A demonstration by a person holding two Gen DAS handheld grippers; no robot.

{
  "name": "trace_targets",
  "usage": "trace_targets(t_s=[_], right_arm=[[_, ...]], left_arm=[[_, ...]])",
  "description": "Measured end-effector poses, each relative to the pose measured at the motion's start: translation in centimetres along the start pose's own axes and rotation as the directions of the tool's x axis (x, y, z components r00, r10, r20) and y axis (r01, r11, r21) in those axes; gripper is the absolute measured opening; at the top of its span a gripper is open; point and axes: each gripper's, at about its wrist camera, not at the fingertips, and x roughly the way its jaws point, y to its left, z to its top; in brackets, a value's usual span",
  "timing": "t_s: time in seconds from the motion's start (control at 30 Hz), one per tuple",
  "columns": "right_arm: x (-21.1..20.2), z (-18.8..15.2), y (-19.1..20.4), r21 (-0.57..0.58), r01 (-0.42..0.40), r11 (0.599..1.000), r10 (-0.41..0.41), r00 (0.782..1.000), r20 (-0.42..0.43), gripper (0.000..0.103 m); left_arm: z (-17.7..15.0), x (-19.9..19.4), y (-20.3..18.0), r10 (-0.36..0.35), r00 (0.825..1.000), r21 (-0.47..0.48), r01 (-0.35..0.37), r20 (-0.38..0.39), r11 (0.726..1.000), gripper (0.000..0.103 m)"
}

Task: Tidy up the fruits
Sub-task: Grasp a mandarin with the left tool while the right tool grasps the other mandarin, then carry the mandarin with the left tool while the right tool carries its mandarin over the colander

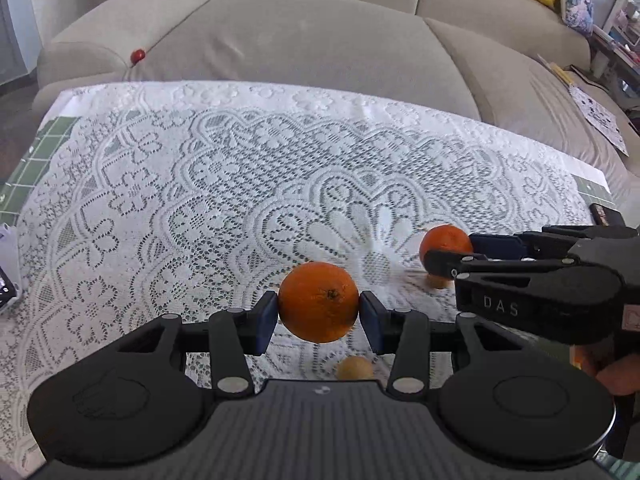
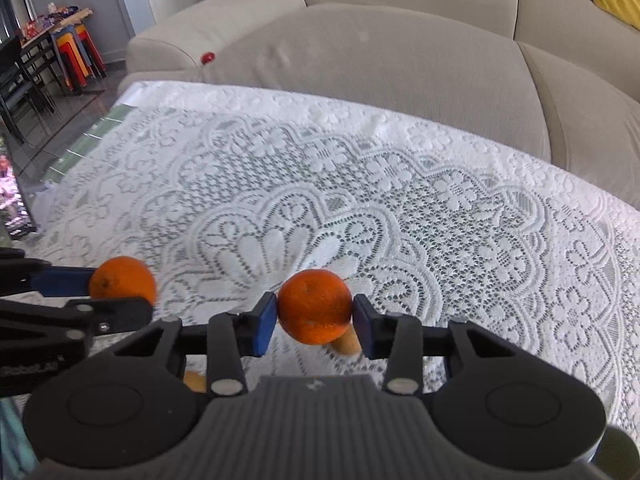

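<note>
Left fingers grasp 1 orange; right fingers clench another orange, tan fruit beneath, above lace-covered worktop.

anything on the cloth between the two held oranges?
Only bare lace cloth shows between the left gripper's orange and the right gripper's orange, seen in the right wrist view.

Soft, even daylight fills both views; the white lace cloth looks bright, nearly washed out along its far edge. Shadows are faint and diffuse. Fisheye bending curves the sofa and darkens the corners. The right wrist view is slightly smeared, its orange soft-edged, while the left wrist view is sharper. Far room details at the margins are hazy.
</note>
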Motion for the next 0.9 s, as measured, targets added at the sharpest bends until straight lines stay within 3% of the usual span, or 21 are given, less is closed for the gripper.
trace_targets(t_s=[0.5, 0.9], right_arm=[[-11.7, -5.8, -0.7, 0.053, -0.008, 0.999, 0.003, 0.996, 0.093, 0.038], [-16.7, -12.0, -4.8, 0.123, 0.045, 0.991, -0.058, 0.993, 0.1, 0.038]], left_arm=[[-2.1, -6.3, -5.8, -0.053, 0.998, 0.045, 0.052, 0.036, 0.998, 0.05], [-4.6, -7.4, -12.0, -0.145, 0.989, 0.139, 0.145, -0.006, 0.98, 0.05]])
